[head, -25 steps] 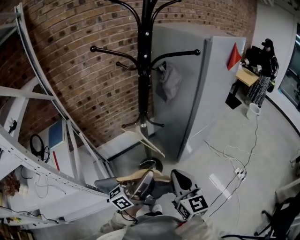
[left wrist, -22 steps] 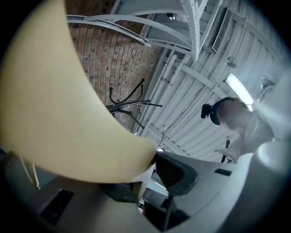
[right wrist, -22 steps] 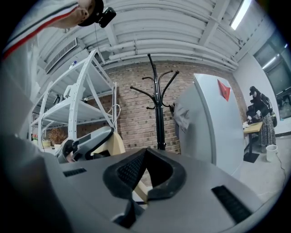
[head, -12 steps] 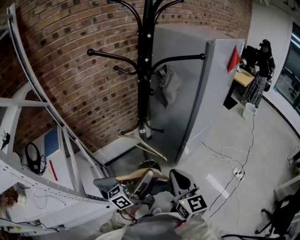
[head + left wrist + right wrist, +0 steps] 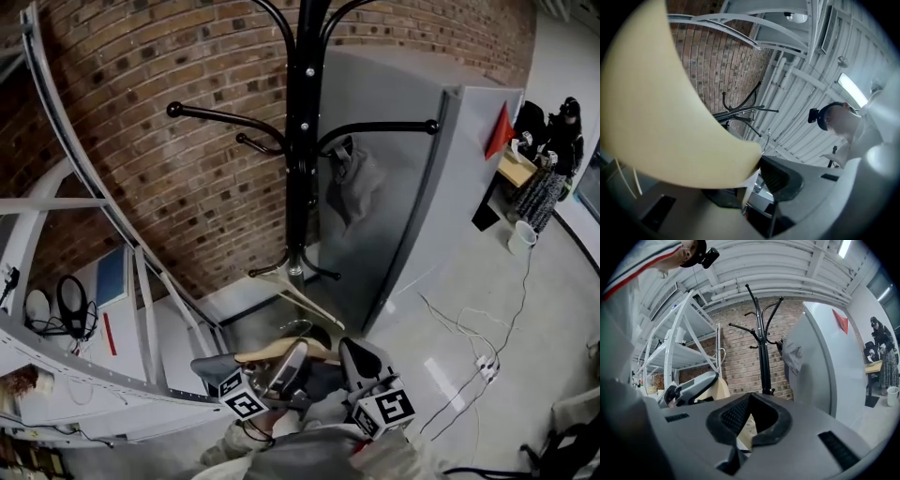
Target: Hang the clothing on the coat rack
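Head view: clothing [image 5: 321, 378] on its wooden hanger [image 5: 267, 352], held low, well short of the coat rack [image 5: 302, 150].
Left gripper [image 5: 757, 161] clamps the hanger; right gripper [image 5: 749, 400] is closed, apparently empty. Judged risk: one-sided grip lets the hanger tilt, missing a peg or snagging the grey garment [image 5: 358, 178] hung there.

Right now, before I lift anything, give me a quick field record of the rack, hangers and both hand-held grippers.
Rack: black metal coat rack, upright
Already hung: grey garment on a rack hook
Low on rack: bare wooden hanger
Left hand-held gripper: shut on pale wooden hanger
Right hand-held gripper: jaws together, hold unclear
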Demonstrator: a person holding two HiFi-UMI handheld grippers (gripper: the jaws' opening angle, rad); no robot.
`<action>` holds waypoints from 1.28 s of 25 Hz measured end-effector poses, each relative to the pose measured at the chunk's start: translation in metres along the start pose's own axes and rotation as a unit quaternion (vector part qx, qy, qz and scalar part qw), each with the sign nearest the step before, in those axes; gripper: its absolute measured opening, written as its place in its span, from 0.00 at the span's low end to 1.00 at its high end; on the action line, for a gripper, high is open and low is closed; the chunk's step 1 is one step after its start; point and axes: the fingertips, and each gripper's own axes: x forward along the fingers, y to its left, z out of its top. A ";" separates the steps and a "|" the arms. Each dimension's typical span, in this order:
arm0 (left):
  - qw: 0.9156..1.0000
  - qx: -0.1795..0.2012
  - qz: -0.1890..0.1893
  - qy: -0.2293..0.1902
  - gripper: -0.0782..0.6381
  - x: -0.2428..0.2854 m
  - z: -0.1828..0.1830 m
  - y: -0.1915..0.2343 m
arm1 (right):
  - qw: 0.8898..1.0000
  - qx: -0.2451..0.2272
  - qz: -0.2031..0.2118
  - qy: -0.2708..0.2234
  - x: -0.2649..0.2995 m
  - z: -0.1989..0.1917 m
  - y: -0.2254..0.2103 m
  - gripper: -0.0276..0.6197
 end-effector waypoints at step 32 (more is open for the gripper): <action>0.976 0.119 0.131 -0.127 0.27 0.113 -0.027 0.057 | 0.976 0.003 0.215 0.018 0.065 0.031 -0.136 0.08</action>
